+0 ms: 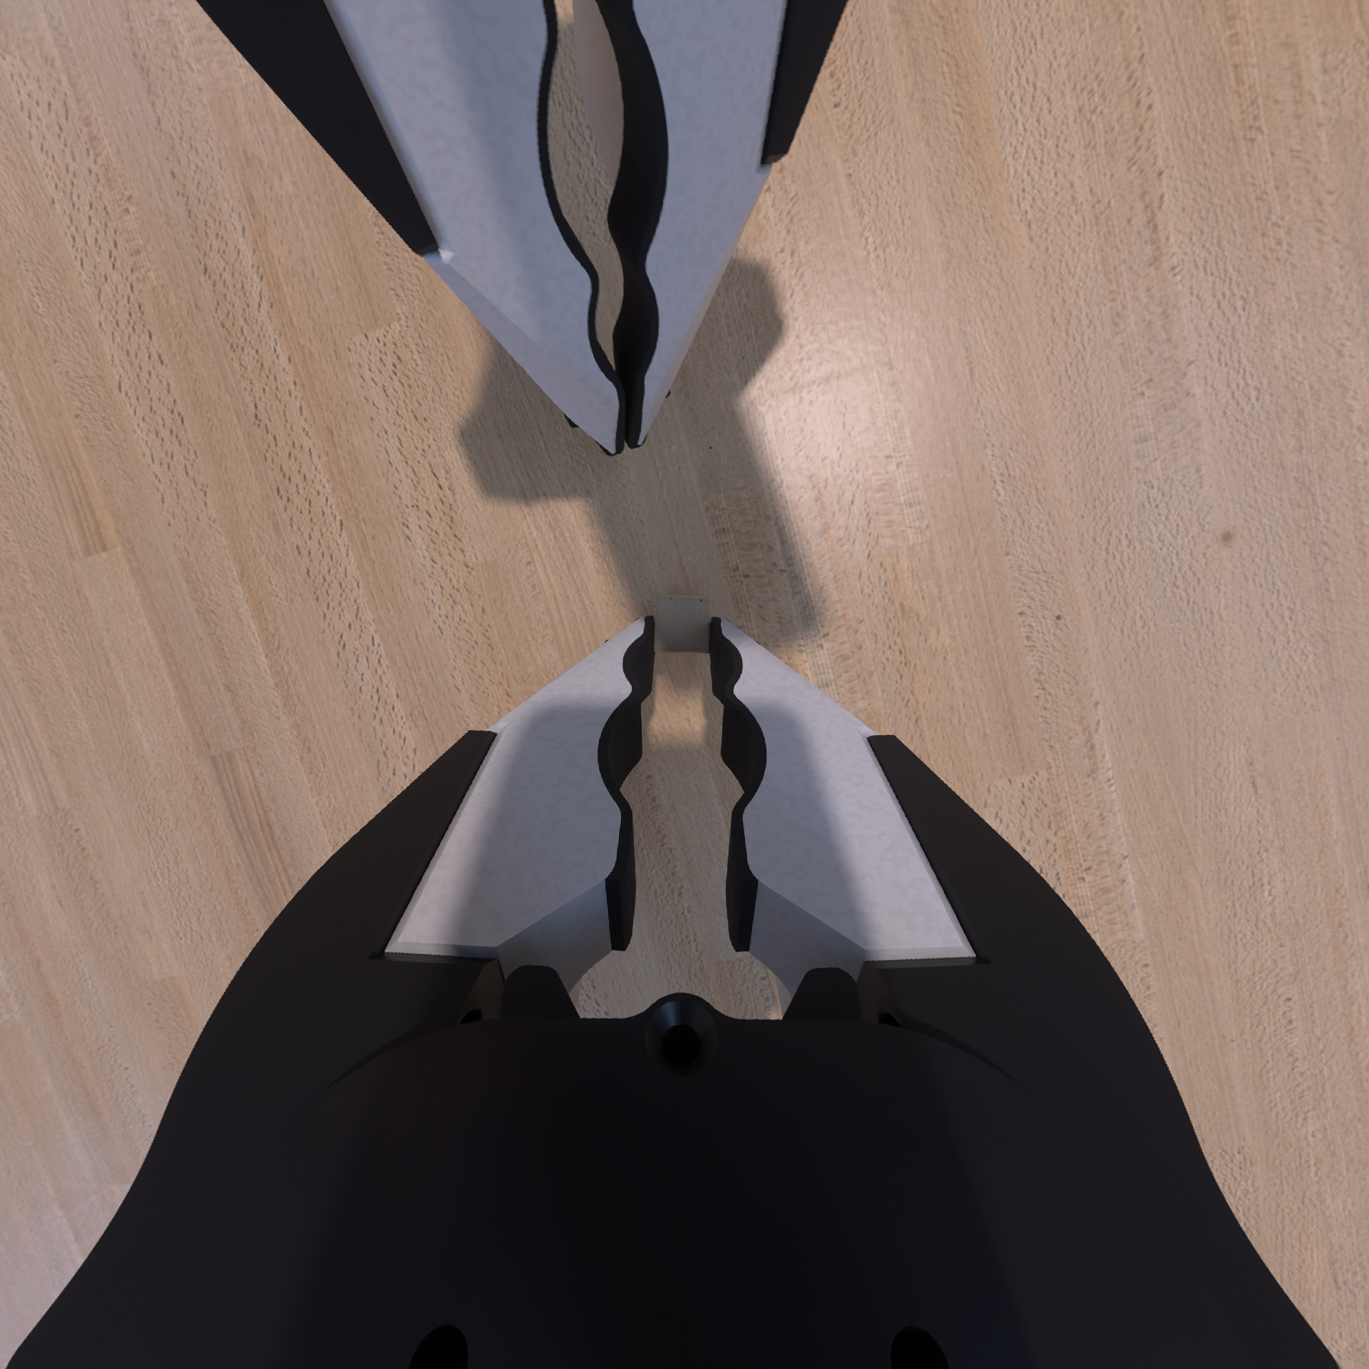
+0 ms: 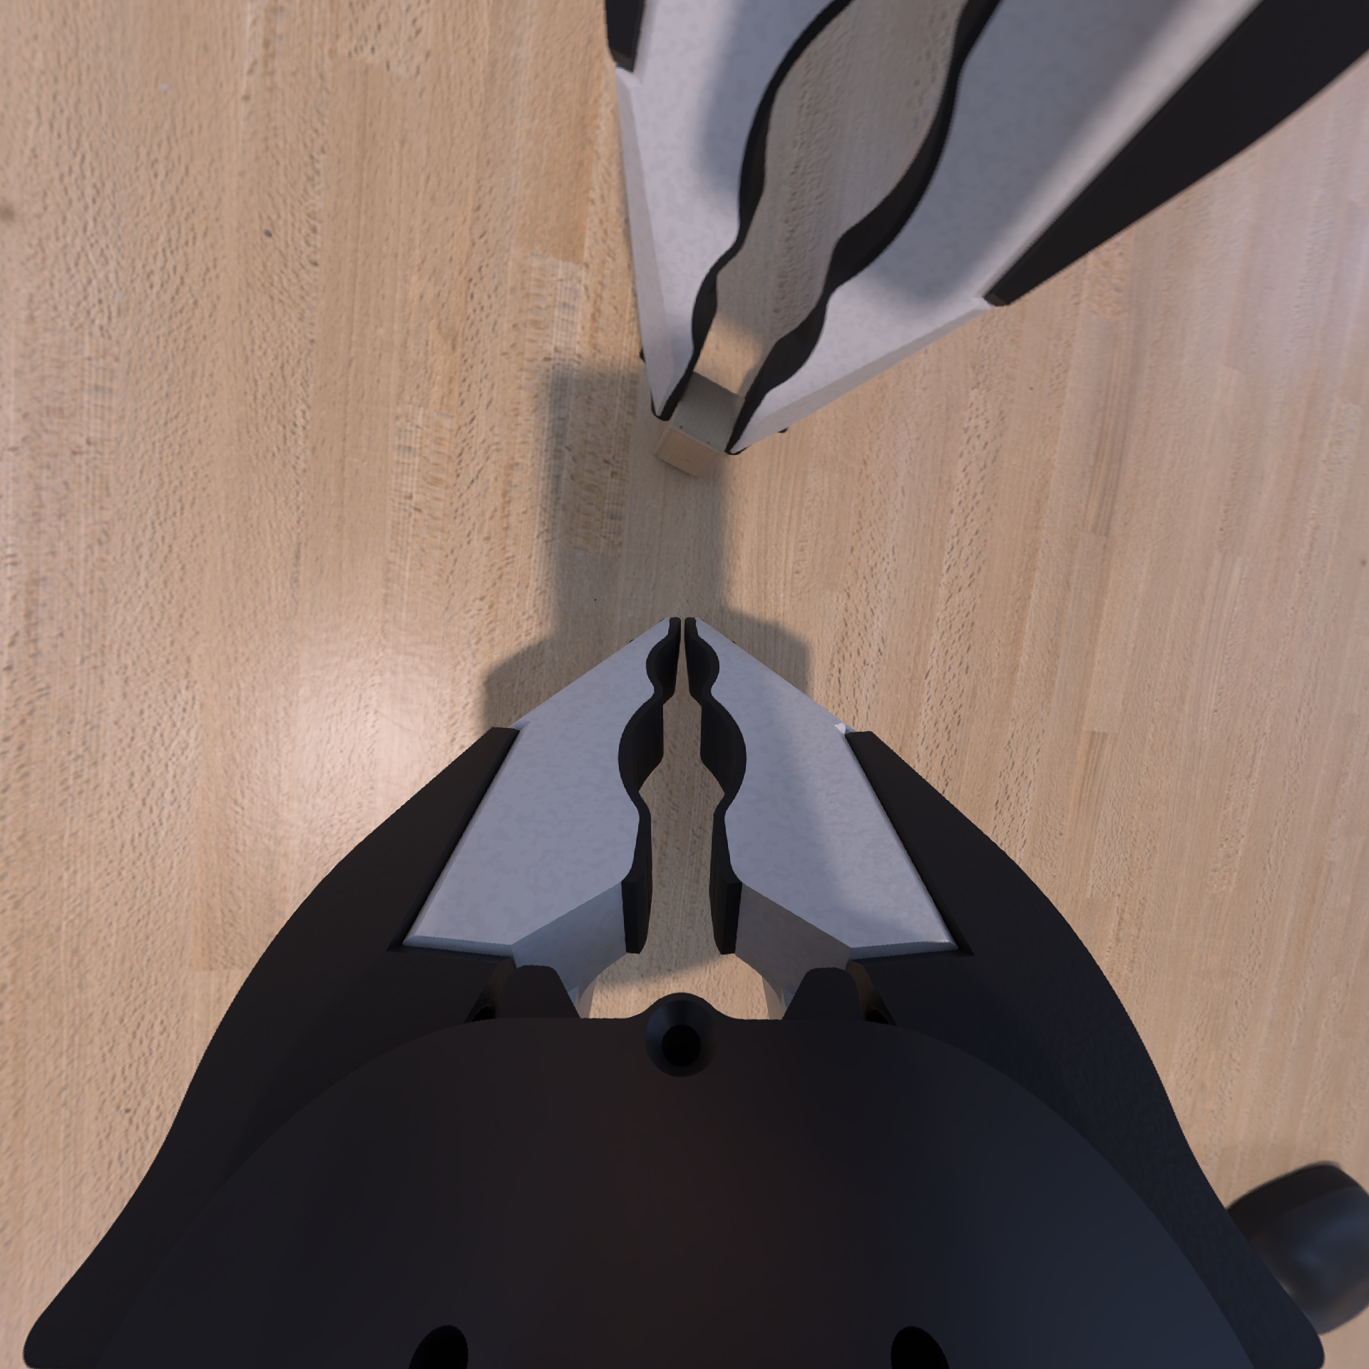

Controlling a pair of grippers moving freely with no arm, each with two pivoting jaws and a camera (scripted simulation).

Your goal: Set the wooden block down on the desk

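A small pale wooden block (image 1: 683, 624) sits between the tips of my left gripper (image 1: 683, 630), which is shut on it above the wooden desk (image 1: 1037, 444). In the right wrist view the same block (image 2: 696, 430) shows held at the tips of the left gripper (image 2: 700, 422), close above the desk; I cannot tell whether it touches. My right gripper (image 2: 681, 626) is shut and empty, facing the left one. It also shows at the top of the left wrist view (image 1: 624, 437), tips pressed together.
The light wooden desk (image 2: 296, 444) fills both views, with soft gripper shadows between the two grippers. A dark rounded object (image 2: 1311, 1259) shows at the lower right edge of the right wrist view.
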